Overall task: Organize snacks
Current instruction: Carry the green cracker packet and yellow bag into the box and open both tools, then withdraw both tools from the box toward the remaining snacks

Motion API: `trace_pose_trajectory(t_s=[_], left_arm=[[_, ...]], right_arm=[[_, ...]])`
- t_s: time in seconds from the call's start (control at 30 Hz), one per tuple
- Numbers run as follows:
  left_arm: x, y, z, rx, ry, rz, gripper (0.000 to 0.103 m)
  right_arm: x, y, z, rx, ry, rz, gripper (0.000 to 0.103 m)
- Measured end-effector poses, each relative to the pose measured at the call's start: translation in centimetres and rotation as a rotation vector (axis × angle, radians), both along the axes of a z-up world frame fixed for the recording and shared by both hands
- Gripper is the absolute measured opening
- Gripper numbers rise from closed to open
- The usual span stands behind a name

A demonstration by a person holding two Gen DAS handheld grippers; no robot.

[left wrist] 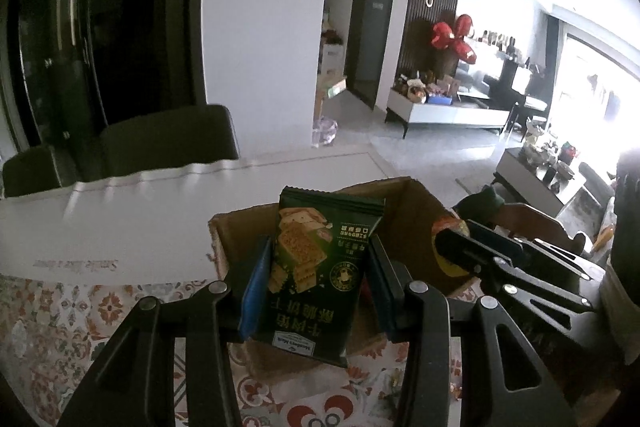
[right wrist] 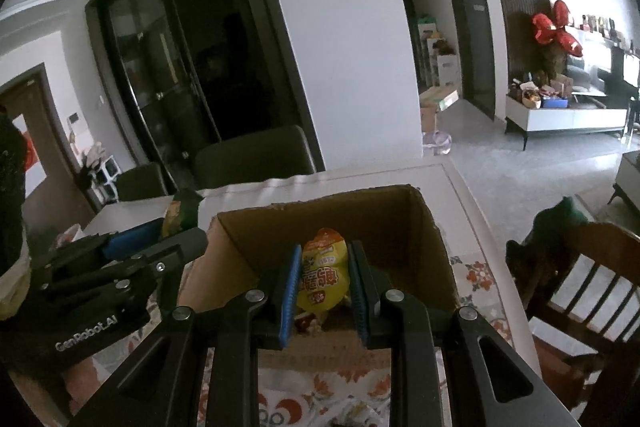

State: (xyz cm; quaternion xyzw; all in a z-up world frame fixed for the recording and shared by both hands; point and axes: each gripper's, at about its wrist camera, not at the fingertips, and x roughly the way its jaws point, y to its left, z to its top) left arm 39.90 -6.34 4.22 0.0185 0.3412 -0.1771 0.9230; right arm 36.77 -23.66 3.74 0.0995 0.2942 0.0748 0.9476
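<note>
cardboard box (right wrist: 384, 223): floor hidden by yellow packet (right wrist: 322, 277) | green packet (left wrist: 316, 275): lower print blurred | shelf items (left wrist: 498, 41): too small to be identified

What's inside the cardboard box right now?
In the cardboard box, past the yellow snack pack held by the right gripper, a reddish wrapper shows on the bottom. The grippers and packs hide the rest of the floor.

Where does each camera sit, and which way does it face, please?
Left wrist: on the left gripper, looking along its fingers at the green cracker packet they clamp, the cardboard box behind; the right gripper shows at the right.
Right wrist: on the right gripper, looking into the cardboard box over its yellow snack packet; the left gripper shows at the left.
Shared: box, patterned tablecloth, red balloons.
</note>
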Motion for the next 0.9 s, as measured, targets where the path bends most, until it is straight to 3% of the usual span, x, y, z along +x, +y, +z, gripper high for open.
trace_pose_trajectory(t_s=[0.13, 0.2, 0.27, 0.3, 0.47, 0.6, 0.73, 0.9], left_arm=[[1.4, -0.3, -0.6, 0.022, 0.020, 0.015, 0.047], [1.7, -0.3, -0.6, 0.031, 0.016, 0.040, 0.065], [1.3, -0.2, -0.6, 0.040, 0.004, 0.060, 0.071], [1.3, -0.1, -0.5, 0.044, -0.002, 0.066, 0.071], [-1.2, 0.1, -0.1, 0.071, -0.056, 0.073, 0.078], [-3.1, 0.3, 0.5, 0.083, -0.105, 0.086, 0.087], [-5.4, 0.6, 0.9, 0.068, -0.128, 0.093, 0.089], [-7.9, 0.4, 0.7, 0.070, -0.141, 0.071, 0.092]], right_arm=[[1.7, -0.1, -0.5, 0.005, 0.042, 0.012, 0.025], [2.3, -0.2, -0.8, 0.004, 0.060, 0.004, 0.027], [2.5, -0.6, -1.0, 0.014, 0.080, -0.008, 0.045], [2.5, -0.7, -1.1, 0.014, 0.086, -0.020, 0.059], [1.4, -1.2, -1.2, -0.005, 0.075, -0.070, 0.066], [-0.5, -1.2, -0.9, -0.029, 0.060, -0.087, 0.082], [-2.7, -1.2, -0.4, -0.066, 0.030, -0.126, 0.090], [-5.6, -1.9, -0.2, -0.059, 0.034, -0.177, 0.091]])
